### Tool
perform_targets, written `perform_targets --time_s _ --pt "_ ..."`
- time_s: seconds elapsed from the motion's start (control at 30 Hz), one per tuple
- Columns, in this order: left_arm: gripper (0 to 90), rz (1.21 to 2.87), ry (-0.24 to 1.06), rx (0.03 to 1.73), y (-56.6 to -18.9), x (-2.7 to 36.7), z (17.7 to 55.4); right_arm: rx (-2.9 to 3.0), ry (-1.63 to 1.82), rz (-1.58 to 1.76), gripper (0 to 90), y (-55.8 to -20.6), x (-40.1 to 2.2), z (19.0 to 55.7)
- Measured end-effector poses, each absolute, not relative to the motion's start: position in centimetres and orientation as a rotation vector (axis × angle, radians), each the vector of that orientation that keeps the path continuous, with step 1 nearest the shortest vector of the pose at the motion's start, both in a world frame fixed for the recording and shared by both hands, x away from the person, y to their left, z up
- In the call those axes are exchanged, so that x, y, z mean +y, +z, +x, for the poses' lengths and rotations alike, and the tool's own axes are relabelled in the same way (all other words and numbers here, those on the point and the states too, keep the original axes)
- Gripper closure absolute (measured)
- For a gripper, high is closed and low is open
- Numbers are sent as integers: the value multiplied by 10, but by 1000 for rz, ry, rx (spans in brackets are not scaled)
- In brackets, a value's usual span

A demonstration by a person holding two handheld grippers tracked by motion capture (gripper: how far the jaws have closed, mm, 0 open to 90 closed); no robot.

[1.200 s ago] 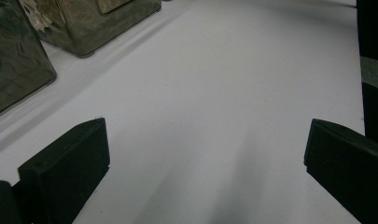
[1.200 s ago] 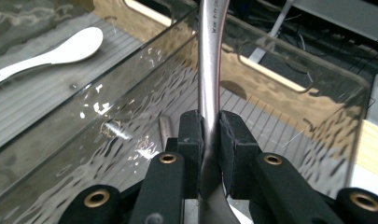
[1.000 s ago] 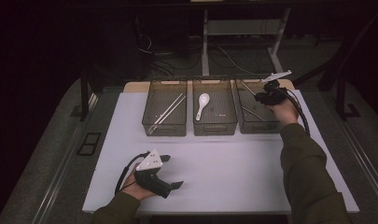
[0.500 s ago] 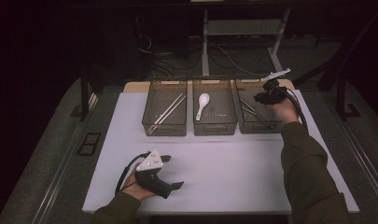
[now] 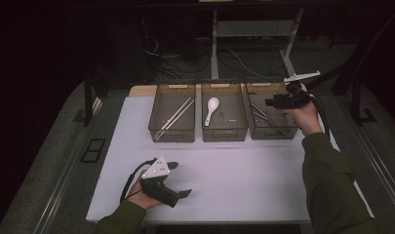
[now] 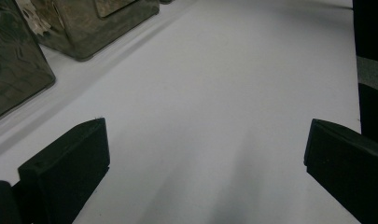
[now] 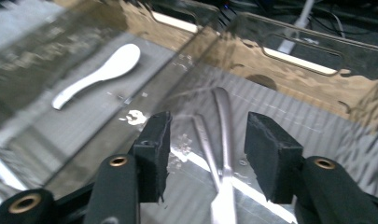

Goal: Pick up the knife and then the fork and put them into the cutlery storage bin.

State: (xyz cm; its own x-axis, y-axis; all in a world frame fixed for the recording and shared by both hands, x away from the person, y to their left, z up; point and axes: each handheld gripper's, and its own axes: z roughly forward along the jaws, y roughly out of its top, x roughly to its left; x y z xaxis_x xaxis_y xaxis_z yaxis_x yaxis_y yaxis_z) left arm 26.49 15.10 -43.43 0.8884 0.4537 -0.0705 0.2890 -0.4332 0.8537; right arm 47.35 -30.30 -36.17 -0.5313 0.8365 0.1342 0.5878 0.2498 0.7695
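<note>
High view, right tool: the right tool (image 5: 269,103) hangs over the right bin (image 5: 272,132), the farthest right of three clear bins along the far side of the white counter (image 5: 244,165). A second ago it sat lower and closed over the same bin; its jaws have just been opening and now stand apart.
High view, meaning: the metal cutlery (image 5: 259,113) lies on the bin floor with nothing in the tool, so I judge a piece has just been dropped there and this placement is done.
High view, other bins: a white spoon (image 5: 211,110) lies in the middle bin (image 5: 224,132), and metal chopsticks (image 5: 175,114) lie slantwise in the left bin (image 5: 171,132).
High view, left tool: the left tool (image 5: 183,194) rests on the near left of the counter, in the same spot as a second ago.
Left gripper view: jaws wide apart with bare counter between them, gripping nothing; bin corners (image 6: 74,32) are cut off at the far left.
Right gripper view: the jaws stand apart and empty above the cutlery (image 7: 224,140), which lies just beyond and between them, untouched. The white spoon (image 7: 100,74) shows through the bin wall at the left.
Hard to make out: motion blur and glare on the clear walls smear the metal pieces; they look like two long handles, perhaps knives or spoons, but I cannot tell which.
</note>
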Motion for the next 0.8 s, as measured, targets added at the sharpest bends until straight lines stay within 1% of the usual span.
perform_targets --time_s 0.1,0.27,0.57,0.8 --pt "0 2048 214 534 -433 153 266 2208 1190 1307 435 -360 -302 467" --pt "0 2033 211 533 -432 157 269 2217 1210 1274 387 -358 -299 455" --pt "0 2028 195 553 -433 159 272 2205 1270 1249 342 -364 -297 435" --pt "0 2032 196 549 -434 159 278 2218 1226 1207 296 -368 -291 420"
